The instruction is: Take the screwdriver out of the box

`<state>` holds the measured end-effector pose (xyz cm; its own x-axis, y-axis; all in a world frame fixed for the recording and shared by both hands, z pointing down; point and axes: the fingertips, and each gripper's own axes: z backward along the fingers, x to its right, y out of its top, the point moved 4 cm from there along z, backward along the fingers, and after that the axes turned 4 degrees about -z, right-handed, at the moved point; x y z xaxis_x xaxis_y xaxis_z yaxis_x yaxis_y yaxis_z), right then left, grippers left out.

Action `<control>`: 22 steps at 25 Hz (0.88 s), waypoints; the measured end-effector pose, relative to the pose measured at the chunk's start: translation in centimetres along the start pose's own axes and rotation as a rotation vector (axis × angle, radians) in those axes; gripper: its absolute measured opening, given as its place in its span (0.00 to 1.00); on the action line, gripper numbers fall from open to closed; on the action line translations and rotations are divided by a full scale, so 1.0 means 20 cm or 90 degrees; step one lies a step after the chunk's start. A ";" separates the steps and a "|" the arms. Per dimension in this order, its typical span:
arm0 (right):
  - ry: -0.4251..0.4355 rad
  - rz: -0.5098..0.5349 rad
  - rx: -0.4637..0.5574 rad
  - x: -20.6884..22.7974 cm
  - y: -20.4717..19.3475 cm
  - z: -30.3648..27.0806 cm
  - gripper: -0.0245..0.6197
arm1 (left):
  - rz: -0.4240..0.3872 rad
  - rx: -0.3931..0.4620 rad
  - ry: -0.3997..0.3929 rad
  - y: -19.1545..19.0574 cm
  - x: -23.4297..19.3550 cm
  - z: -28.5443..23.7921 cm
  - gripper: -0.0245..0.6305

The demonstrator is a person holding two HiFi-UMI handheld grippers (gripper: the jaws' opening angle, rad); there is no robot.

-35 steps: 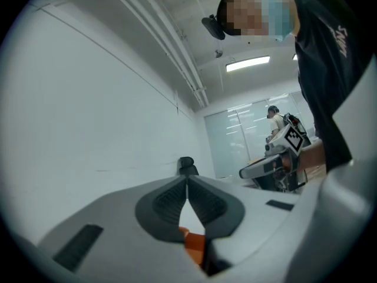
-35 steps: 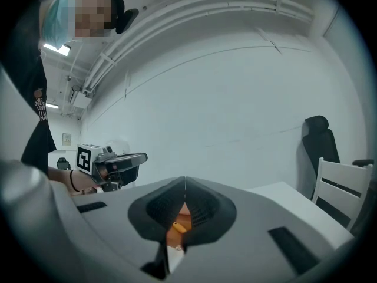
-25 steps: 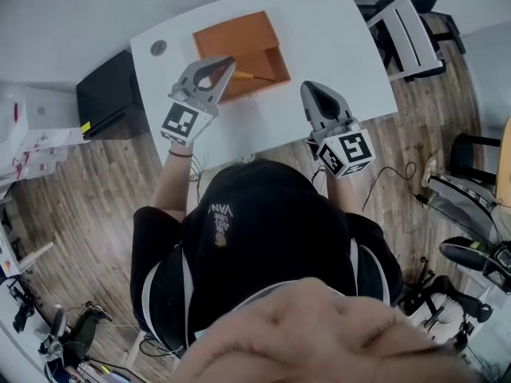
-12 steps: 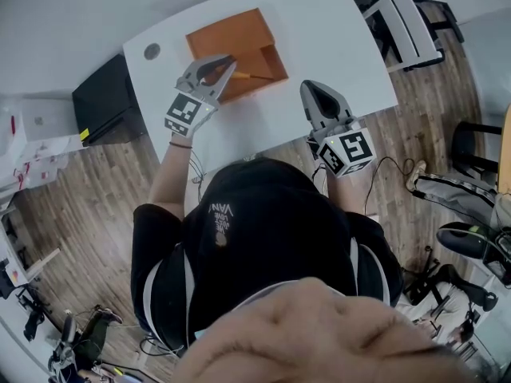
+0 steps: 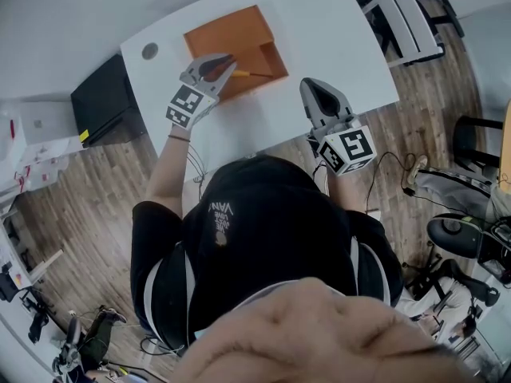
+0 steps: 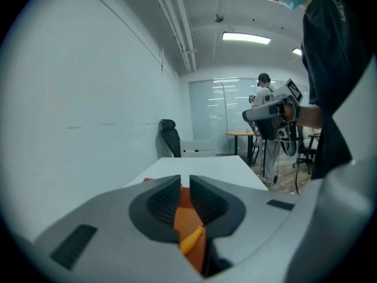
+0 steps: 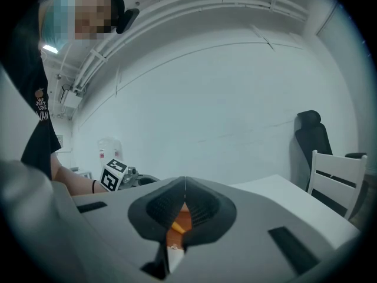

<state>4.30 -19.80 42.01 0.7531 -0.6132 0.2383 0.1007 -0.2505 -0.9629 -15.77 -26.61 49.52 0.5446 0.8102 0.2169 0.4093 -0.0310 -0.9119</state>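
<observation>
Reaching step, I'd say: the left claw (image 5: 230, 59) hangs clenched and empty over the orange box (image 5: 227, 30). The screwdriver (image 5: 249, 74) lies inside, by the box's near wall. The right claw (image 5: 311, 86), also clenched, waits beside the box. Next, the left must open and dip in.

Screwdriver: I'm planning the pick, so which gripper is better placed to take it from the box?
Left. The left gripper hangs over the orange box, tips beside the screwdriver, though its jaws are shut. The right gripper, also shut, is outside the box over the white table.
</observation>
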 end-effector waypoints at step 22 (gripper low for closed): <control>-0.023 0.001 -0.011 0.04 -0.01 0.00 0.06 | -0.045 -0.152 -0.121 -0.27 0.05 -0.17 0.26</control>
<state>4.82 -20.22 42.28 0.7766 -0.5860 0.2311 0.0883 -0.2621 -0.9610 -14.86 -27.55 55.84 0.3717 0.9094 0.1868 0.6141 -0.0900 -0.7840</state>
